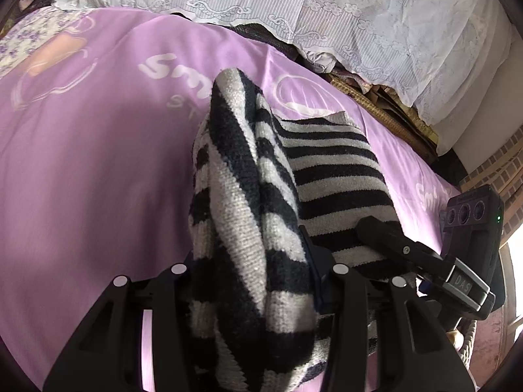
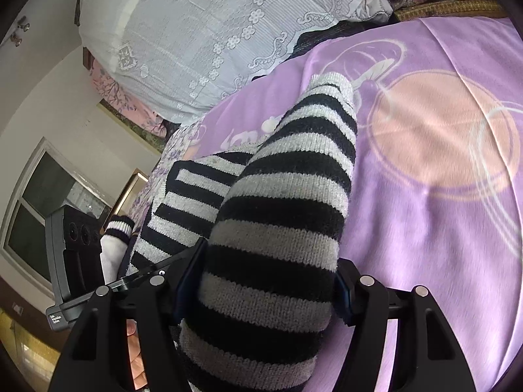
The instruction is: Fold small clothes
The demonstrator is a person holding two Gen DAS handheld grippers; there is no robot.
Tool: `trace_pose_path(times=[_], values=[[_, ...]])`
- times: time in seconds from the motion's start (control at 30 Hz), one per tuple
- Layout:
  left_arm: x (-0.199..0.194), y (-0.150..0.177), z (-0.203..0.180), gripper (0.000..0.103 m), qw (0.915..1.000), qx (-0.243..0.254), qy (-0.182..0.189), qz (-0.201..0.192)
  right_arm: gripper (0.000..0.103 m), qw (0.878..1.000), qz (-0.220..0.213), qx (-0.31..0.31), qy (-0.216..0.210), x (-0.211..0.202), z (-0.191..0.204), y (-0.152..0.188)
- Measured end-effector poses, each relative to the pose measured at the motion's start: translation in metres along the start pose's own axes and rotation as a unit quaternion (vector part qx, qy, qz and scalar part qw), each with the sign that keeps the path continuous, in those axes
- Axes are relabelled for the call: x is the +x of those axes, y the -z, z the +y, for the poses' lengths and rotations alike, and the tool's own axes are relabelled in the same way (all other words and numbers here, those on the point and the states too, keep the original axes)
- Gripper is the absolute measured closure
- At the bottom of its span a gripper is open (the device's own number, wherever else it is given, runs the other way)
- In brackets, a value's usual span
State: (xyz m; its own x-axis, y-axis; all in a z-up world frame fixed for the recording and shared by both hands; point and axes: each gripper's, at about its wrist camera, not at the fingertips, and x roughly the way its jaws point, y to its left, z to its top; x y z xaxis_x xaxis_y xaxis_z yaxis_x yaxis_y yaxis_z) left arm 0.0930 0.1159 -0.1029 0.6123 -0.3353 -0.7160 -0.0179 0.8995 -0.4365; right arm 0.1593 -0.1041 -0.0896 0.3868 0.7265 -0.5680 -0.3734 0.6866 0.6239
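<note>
Left wrist view first: the left gripper (image 1: 255, 281) has its two fingers pinching a thick bunched fold of the striped sweater (image 1: 248, 215), a black and white knit. The rest of the sweater trails forward and off to the right over the purple bedsheet (image 1: 81, 163), so it's partly lifted and partly resting on the bed. Further right in that same view you can see the other gripper poking in at the sweater's edge. A white lace cover (image 1: 327, 6) runs along the back of the bed.

Right wrist view: the right gripper (image 2: 268, 287) is clamped on a rolled, tube-like part of the sweater (image 2: 294, 179), probably a sleeve, which stretches away over the sheet (image 2: 425, 228) to its cuff. The main body hangs off to the left.

My take on handling: it's a chunky knit, soft and floppy, light enough but bulky, and it'll sag and stretch wherever it isn't held up. It's not slippery, the fuzzy surface gives decent grip. I'd grab at seams, cuffs or the hem, not mid-panel, since loose knit just bunches up like it's doing now.
</note>
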Motion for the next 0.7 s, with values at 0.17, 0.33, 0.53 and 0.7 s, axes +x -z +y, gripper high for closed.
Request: trace_pose_path(times=[0.17,0.33,0.53,0.7], values=[[-0.033,0.022,-0.003,0.061,0.9998,0.004,-0.018,-0.012,0.036,1.0,0.015,-0.007,-0.021,-0.012,0.023,0.021],[-0.085,0.037,0.002,0.061,0.9981,-0.003,-0.029,-0.053,0.036,0.998,0.019,-0.035,-0.049,-0.024,0.063,0.032],[-0.14,0.039,0.017,0.061,0.9947,-0.022,-0.043,-0.091,0.036,0.994,0.019,-0.068,-0.087,-0.025,0.119,0.034],[-0.182,0.041,0.036,0.061,0.989,-0.032,-0.076,-0.123,0.036,0.989,0.03,-0.093,-0.114,-0.011,0.165,0.034]])
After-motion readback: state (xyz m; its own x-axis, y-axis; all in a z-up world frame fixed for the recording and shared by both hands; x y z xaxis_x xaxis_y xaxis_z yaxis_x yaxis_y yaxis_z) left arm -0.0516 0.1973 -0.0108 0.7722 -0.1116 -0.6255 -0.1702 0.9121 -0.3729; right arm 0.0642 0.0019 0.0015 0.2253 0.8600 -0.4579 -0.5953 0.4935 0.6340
